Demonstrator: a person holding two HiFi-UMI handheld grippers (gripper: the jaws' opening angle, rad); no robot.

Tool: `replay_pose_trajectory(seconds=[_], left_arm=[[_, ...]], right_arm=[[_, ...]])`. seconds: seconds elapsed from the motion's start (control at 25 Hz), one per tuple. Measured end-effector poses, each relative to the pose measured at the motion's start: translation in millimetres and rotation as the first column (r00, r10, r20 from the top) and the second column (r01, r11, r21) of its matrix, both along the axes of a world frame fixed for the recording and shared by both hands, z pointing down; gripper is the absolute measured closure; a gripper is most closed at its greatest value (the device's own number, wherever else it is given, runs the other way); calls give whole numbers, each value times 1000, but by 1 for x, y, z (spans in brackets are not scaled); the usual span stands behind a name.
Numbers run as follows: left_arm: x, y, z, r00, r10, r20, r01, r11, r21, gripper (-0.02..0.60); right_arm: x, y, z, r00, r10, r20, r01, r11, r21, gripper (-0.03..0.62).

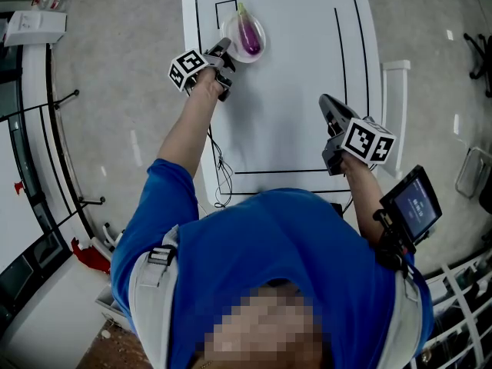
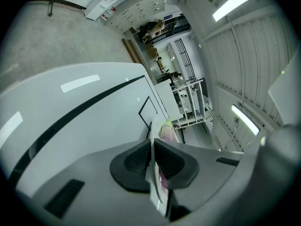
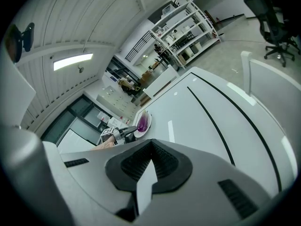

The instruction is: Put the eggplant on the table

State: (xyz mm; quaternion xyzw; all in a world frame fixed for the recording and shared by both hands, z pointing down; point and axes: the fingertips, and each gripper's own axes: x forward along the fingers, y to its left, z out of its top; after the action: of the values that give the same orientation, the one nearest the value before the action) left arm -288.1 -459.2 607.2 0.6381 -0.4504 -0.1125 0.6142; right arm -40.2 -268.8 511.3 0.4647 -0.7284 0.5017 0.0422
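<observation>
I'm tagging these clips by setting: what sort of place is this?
Probably a lab or workshop-like office: a white table marked with black lines, metal shelving racks, and an office chair on a bare concrete floor.

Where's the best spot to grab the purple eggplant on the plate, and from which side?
Probably grab the eggplant around its thick purple middle, squeezing across its width, coming from above on the right. It lies flat and lengthwise on the plate, green stem at the far end, and the left hand-held gripper is clamped on the plate's near-left rim.
</observation>
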Motion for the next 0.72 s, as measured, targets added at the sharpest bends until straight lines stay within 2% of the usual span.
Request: replay_pose_trajectory(seconds=[0.72], left_arm=[[-5, -9, 3, 985, 66, 161, -56, 996, -63, 554]], right_arm=[[-3, -1, -5, 1000, -1, 23, 1, 1000, 16, 592]])
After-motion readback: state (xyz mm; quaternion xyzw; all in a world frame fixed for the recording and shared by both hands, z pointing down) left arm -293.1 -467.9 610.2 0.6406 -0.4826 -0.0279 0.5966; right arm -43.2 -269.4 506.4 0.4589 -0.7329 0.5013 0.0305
